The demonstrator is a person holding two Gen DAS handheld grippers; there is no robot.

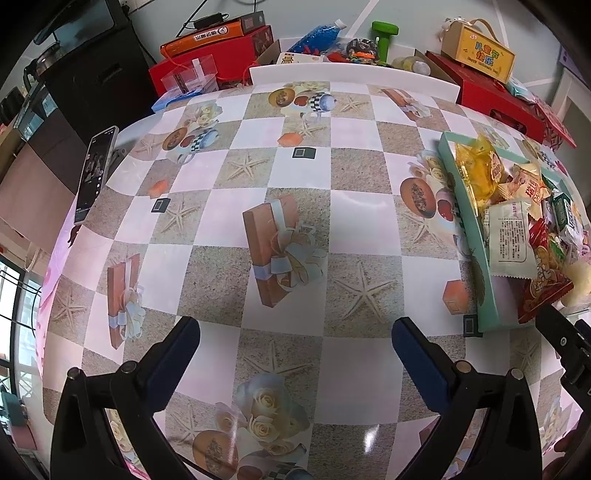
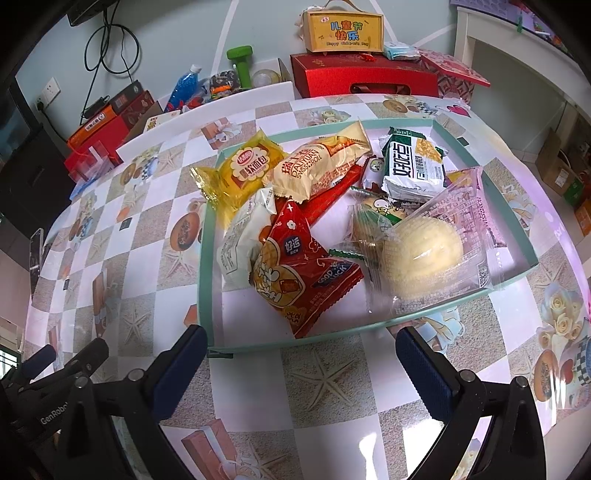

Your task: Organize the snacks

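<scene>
A shallow teal tray (image 2: pixel 202 258) on the checkered table holds several wrapped snacks: a red triangular packet (image 2: pixel 299 269), a yellow bread pack (image 2: pixel 240 173), a cream swiss roll (image 2: pixel 317 166), a green-white cracker pack (image 2: pixel 413 162) and a round bun in clear wrap (image 2: pixel 424 251). My right gripper (image 2: pixel 301 356) is open and empty just in front of the tray's near edge. My left gripper (image 1: pixel 295 343) is open and empty over bare tablecloth, left of the tray (image 1: pixel 484 288). The right gripper's finger shows at the right edge of the left wrist view (image 1: pixel 561 332).
A phone (image 1: pixel 94 173) stands at the table's left edge. Red gift boxes (image 2: pixel 362 79), a yellow carton (image 2: pixel 343 31), a green dumbbell (image 2: pixel 242 61) and a blue bottle (image 2: pixel 183 86) crowd the far side behind a white board (image 1: pixel 351 72).
</scene>
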